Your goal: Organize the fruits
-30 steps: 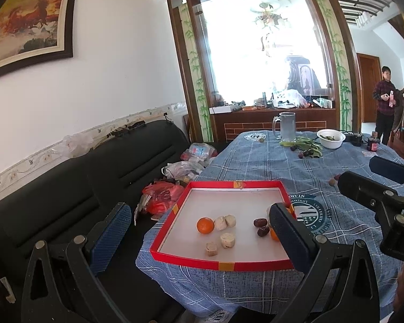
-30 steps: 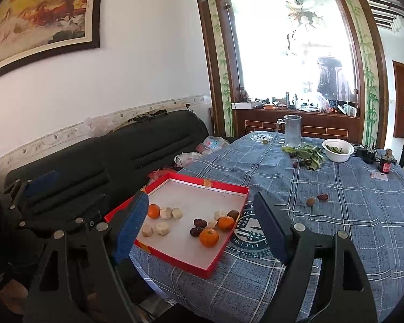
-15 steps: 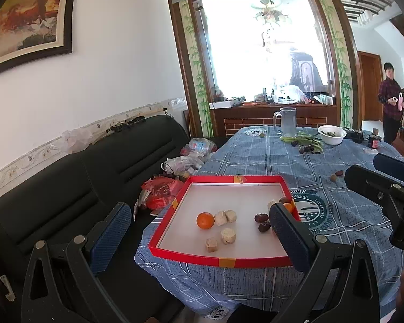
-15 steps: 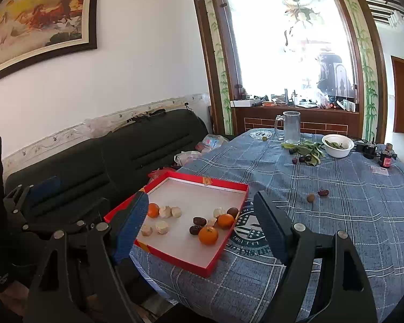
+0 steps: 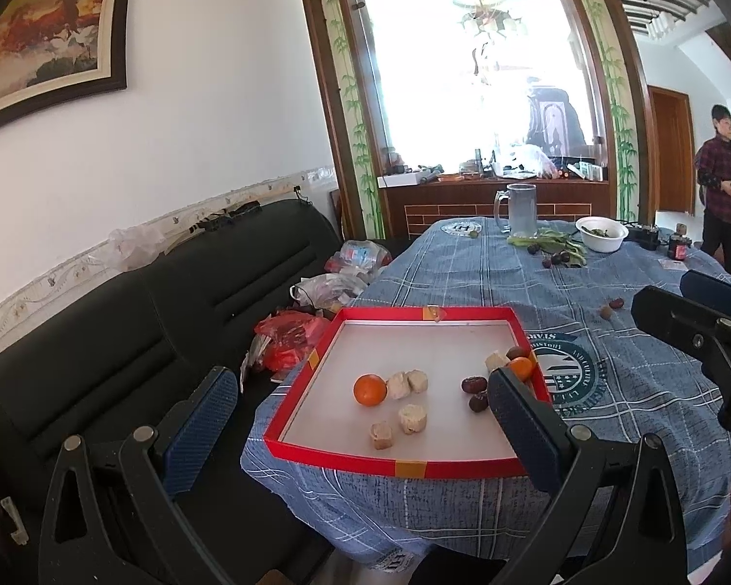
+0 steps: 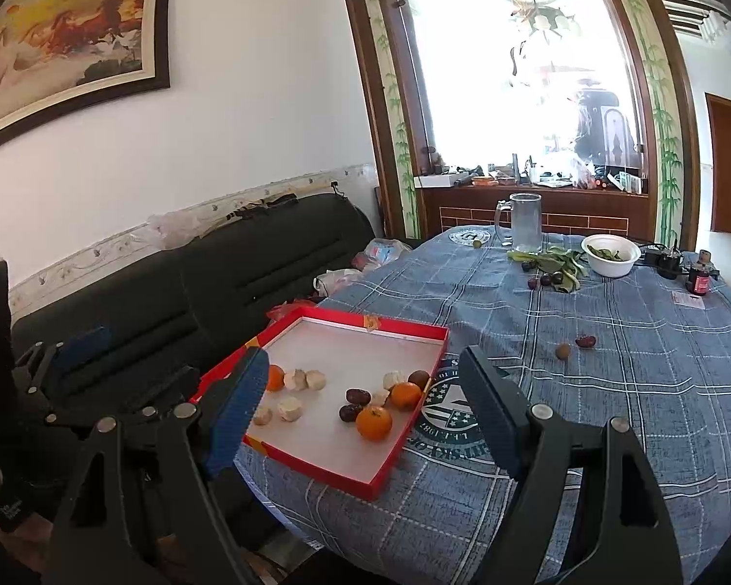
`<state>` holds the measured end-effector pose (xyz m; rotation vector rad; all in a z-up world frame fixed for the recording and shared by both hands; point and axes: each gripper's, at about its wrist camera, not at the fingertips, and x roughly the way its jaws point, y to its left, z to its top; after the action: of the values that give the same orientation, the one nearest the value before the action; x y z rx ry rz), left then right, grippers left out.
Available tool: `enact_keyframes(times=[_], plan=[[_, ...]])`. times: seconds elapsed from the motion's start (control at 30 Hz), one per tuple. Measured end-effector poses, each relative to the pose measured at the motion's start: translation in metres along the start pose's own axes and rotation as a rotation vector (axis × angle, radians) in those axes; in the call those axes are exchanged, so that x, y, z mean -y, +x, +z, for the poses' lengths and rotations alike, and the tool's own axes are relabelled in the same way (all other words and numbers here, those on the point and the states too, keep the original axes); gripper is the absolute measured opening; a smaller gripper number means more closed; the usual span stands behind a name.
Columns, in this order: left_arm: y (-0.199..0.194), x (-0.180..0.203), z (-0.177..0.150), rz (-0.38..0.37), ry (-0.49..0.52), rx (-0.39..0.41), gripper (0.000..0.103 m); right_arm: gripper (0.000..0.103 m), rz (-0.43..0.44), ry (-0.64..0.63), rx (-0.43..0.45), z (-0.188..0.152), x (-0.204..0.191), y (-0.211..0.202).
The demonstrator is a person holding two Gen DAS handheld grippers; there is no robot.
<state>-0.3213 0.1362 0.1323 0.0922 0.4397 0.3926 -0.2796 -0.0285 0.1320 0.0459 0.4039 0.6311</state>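
Note:
A red tray (image 5: 341,453) (image 6: 317,465) lies on the near corner of the table. It holds tangerines (image 5: 370,389) (image 6: 374,422), pale round pieces (image 5: 412,418) (image 6: 289,409) and dark red dates (image 5: 472,384) (image 6: 357,396). Two small loose fruits (image 6: 574,346) (image 5: 611,307) rest on the cloth farther back. My left gripper (image 5: 360,419) hangs open, short of the tray's near edge, holding nothing. My right gripper (image 6: 365,409) is open too, above the tray's right half, and its dark body (image 5: 697,336) shows at the left wrist view's right edge.
A blue checked cloth (image 6: 609,390) covers the table. At the far end stand a glass mug (image 6: 525,222), green leaves with dark fruits (image 6: 555,268), a white bowl (image 6: 610,255) and a small bottle (image 6: 701,279). A black sofa (image 5: 122,317) with plastic bags (image 5: 292,341) runs along the left. A person (image 5: 719,190) stands at far right.
Both grippers have drifted slightly back and up from the table, so the tray sits a little lower and farther in view. Both stay open.

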Motion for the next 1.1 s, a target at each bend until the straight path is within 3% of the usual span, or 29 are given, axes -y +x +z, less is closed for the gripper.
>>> enact_keyframes(times=[0.27,0.43,0.67,0.9,0.97,1.1], plan=[[0.016,-0.001,-0.001,0.004,-0.011,-0.033,0.103,0.081,0.004,0.001,-0.026,-0.001,0.004,0.014],[0.040,0.007,-0.003,-0.012,0.005,-0.095,0.103,0.081,-0.025,0.018,-0.059,-0.004,0.030,0.026],[0.089,0.046,0.000,-0.118,0.096,-0.213,0.103,0.081,-0.208,0.162,-0.203,-0.015,0.145,0.061],[0.133,0.091,0.029,-0.202,0.147,-0.271,0.103,0.081,-0.341,0.215,-0.241,0.014,0.228,0.103],[0.142,0.108,0.039,-0.226,0.161,-0.269,0.103,0.079,-0.341,0.224,-0.275,0.022,0.248,0.124],[0.159,0.139,0.046,-0.268,0.198,-0.290,0.102,0.059,-0.319,0.307,-0.353,0.028,0.285,0.168]])
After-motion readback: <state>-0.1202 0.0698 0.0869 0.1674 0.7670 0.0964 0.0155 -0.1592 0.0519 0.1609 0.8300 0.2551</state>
